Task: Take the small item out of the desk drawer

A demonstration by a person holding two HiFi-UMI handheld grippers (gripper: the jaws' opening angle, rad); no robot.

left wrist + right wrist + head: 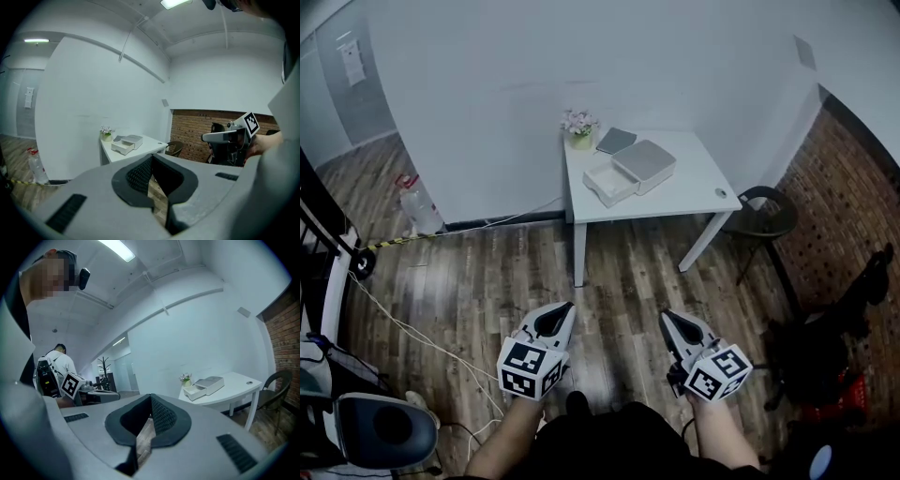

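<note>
One white table [694,183] stands against the wall, well ahead of you across the wooden floor [487,281]. On its top sits the desk drawer unit [645,164], a low grey-and-white box. Its drawer [609,183] is already drawn out. Beside the unit, toward the wall, lie a dark flat pad [616,140] and a small flower pot [579,129].

The small item should be in that open drawer, but from this range the contents are too small to make out. Judge it as light and stiff enough to pinch, and likely to slide on the smooth drawer floor. Take it across its narrowest sides near the middle, not by a corner. The unit itself also looks light and may shift if you press on the drawer, so steady it with the other gripper if needed.

Your left gripper [563,311] and right gripper [668,319] hang low over the floor, near your body and well apart from the table. In the left gripper view the jaws meet at their tips, and only floor shows through the hollow behind them. The right gripper view shows the same. Both grippers are closed, empty and touching nothing. You will have to spread one pair of jaws before reaching into the drawer.
</note>
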